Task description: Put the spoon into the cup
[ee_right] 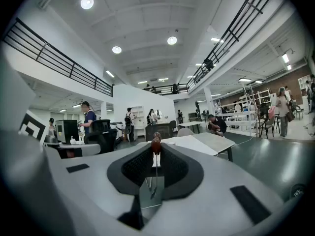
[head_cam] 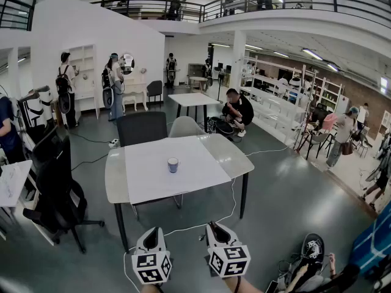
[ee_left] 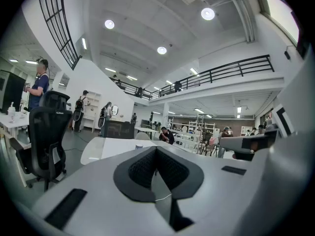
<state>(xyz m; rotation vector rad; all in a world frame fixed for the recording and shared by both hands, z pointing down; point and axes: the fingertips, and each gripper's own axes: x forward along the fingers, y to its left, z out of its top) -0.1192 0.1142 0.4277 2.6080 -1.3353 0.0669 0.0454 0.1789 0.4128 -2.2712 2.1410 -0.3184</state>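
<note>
Right gripper [ee_right: 156, 150] clamped on spoon [ee_right: 156, 143]: long axis along jaws, reddish-brown end poking past tips, thin stem running back between them. Left gripper [ee_left: 155, 149] jaws together, nothing between. Cup [head_cam: 173, 164] upright on table [head_cam: 235, 157], well ahead of both grippers.

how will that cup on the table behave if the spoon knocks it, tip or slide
The cup looks short and squat, so it probably resists tipping. It stands alone on the smooth table, so a nudge may slide it. The thin spoon in the right tongs seems light, so likely little push.
</note>
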